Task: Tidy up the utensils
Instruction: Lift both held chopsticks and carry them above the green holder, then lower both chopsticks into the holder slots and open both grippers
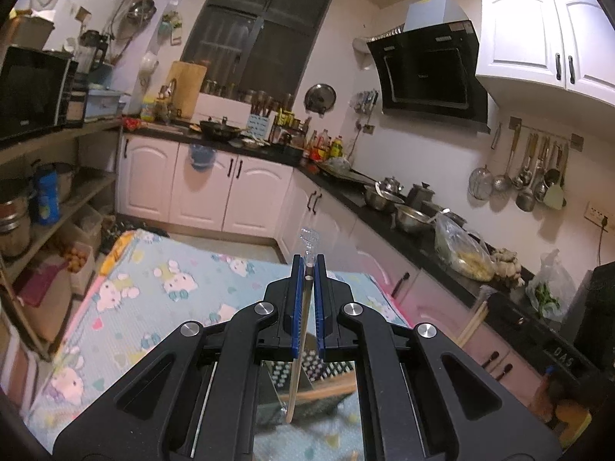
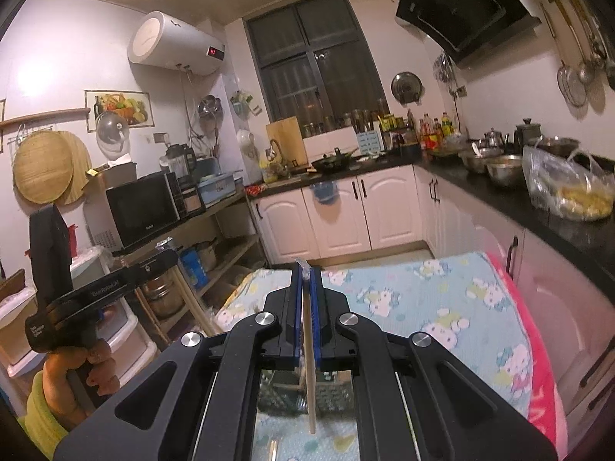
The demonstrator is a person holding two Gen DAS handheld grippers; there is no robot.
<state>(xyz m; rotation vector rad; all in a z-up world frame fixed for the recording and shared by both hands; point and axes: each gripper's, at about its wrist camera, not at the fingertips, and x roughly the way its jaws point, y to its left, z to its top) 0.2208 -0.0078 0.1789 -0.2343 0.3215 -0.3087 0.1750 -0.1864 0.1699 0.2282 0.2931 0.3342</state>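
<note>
My left gripper is shut on a thin chopstick in a clear plastic sleeve whose tip sticks out past the blue pads. It is held up above the table with the cartoon-cat cloth. My right gripper is shut on another wrapped chopstick, also held high over the same cloth. The left gripper's body and the hand holding it show at the left of the right wrist view. A dark perforated utensil basket shows in part below the left jaws and in the right wrist view.
A black counter with pots, bowls and a plastic bag runs along the right. White cabinets stand at the back. A shelf with a microwave stands at the left. Two loose chopsticks poke up at the right of the table.
</note>
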